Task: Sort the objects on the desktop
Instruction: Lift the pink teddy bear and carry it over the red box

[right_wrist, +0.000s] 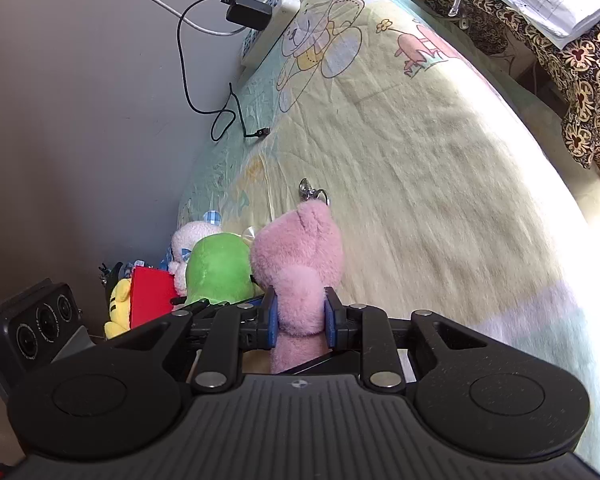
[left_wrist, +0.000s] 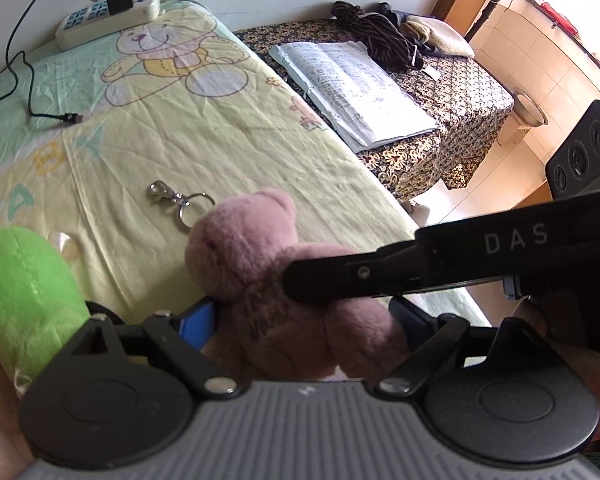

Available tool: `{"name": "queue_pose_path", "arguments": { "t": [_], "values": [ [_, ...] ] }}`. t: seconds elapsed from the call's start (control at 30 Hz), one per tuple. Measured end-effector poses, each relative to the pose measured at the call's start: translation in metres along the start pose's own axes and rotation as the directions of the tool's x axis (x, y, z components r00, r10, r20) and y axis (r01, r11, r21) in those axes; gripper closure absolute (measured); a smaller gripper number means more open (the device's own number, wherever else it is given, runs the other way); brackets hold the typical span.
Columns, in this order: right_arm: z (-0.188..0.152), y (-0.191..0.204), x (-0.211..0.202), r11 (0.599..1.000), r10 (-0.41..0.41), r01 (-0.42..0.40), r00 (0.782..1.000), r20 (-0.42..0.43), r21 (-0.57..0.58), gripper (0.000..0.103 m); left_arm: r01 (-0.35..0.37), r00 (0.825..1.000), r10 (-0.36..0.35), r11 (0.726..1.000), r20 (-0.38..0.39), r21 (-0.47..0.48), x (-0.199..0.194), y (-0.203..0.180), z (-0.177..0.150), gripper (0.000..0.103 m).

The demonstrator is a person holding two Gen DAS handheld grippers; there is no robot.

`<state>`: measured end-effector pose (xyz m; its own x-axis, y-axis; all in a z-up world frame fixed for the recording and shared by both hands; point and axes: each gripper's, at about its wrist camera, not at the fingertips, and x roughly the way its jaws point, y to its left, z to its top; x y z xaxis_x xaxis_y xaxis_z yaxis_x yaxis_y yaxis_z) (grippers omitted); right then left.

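Currently mid-sort: right claw (right_wrist: 299,317) clenched on pink bear (right_wrist: 300,256), lifted just beside green plush (right_wrist: 219,270). Left claw (left_wrist: 300,320) spread around bear's body (left_wrist: 284,280), pads apart, not gripping. Keyring (left_wrist: 182,200) beyond bear lies unsorted on sheet (left_wrist: 260,140). Plush cluster behind green plush looks gathered.

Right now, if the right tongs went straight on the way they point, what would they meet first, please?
The right tongs are shut on the pink plush bear. Beyond it, the metal keyring on the bedsheet looks first in line, though depth is unclear.
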<state>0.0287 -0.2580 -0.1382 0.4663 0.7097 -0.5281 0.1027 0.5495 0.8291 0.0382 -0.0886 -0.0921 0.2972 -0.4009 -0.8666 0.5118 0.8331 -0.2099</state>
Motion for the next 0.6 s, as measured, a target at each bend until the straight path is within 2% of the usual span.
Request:
{"name": "queue_pose_path", "arguments": {
  "t": [0.2,0.6],
  "values": [
    [-0.026,0.006,-0.013,1.0,-0.001,0.001,1.0,0.012,0.005,0.079,0.014,1.0,-0.014,1.0,0.002,0.022,-0.017,-0.015,-0.024,0.013],
    [-0.072,0.025,-0.017,0.999,0.005,-0.007,1.0,-0.028,-0.049,0.079,-0.005,1.0,0.006,1.0,0.03,-0.025,-0.053,-0.016,-0.078,0.013]
  ]
}}
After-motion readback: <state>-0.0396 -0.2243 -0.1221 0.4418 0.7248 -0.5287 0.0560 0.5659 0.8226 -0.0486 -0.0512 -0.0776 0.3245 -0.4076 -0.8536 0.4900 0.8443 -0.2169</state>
